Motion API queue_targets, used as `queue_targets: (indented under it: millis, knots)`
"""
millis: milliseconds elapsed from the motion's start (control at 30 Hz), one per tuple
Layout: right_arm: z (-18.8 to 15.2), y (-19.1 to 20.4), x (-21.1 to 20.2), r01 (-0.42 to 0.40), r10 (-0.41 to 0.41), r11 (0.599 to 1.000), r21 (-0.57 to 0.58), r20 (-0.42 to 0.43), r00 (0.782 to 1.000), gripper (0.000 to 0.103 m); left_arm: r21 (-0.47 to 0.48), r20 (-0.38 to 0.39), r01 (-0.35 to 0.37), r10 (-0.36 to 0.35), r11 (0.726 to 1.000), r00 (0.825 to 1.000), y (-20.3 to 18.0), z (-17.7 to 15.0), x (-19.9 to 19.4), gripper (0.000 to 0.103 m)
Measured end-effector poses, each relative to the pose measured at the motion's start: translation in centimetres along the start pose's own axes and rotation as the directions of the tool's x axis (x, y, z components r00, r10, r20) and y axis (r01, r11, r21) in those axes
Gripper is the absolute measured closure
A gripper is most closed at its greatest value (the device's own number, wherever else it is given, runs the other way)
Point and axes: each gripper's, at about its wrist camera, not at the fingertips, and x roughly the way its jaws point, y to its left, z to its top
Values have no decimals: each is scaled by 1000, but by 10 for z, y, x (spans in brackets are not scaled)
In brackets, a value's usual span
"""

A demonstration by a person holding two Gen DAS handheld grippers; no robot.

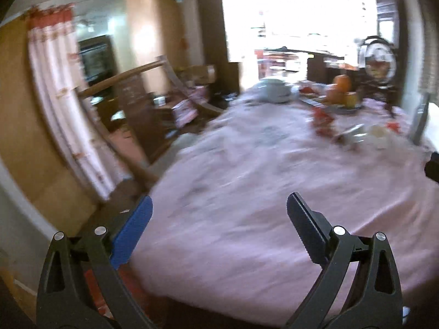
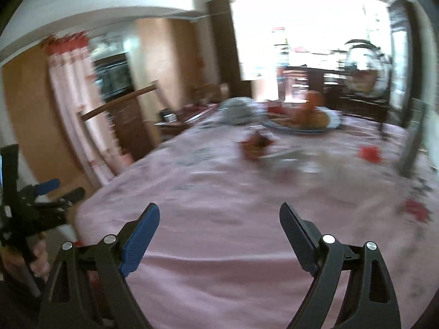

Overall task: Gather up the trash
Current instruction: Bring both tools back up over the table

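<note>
Both views are blurred by motion. A pink tablecloth covers the table [image 1: 247,219] [image 2: 219,192]. Red crumpled wrappers [image 1: 322,122] [image 2: 255,144] lie far across it, with another red scrap [image 2: 369,152] at the right and a pale crumpled piece [image 1: 380,133] beside a clear wrapper. My left gripper [image 1: 219,203] hangs open over the table's near left edge, nothing between its fingers. My right gripper [image 2: 219,211] is open over the near cloth, empty too. The left gripper [image 2: 59,189] also shows at the left edge of the right wrist view, held by a hand.
A plate of oranges and fruit [image 1: 343,93] [image 2: 304,120] and a white lidded bowl [image 1: 274,90] [image 2: 238,109] stand at the table's far end. A chair back [image 2: 411,139] rises at the right. A wooden bench, a curtain [image 1: 57,96] and cupboards fill the left side.
</note>
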Motion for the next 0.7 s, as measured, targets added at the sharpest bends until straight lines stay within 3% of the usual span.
queue_targets:
  millis: [133, 200, 400, 533, 633, 700]
  knots:
    - [2, -58, -21, 124, -126, 991, 51, 25, 992, 15, 92, 65, 45, -51, 995, 997, -58, 32, 8, 7]
    - [8, -78, -28, 167, -170, 983, 80, 30, 985, 15, 113, 54, 44, -51, 993, 997, -80, 49, 22, 7]
    - [51, -130, -45, 274, -290, 951, 142, 111, 951, 15, 78, 43, 207, -211, 975, 977, -135, 114, 42, 7]
    - [73, -173, -9, 309, -325, 933, 182, 65, 943, 14, 101, 38, 252, -257, 962, 966, -169, 138, 56, 7]
    - [67, -190, 44, 292, -292, 938, 189, -29, 956, 14, 97, -47, 289, -286, 952, 957, -193, 138, 94, 7]
    - [63, -189, 78, 302, -291, 936, 179, -88, 953, 14, 95, -103, 279, -269, 956, 958, -205, 131, 125, 7]
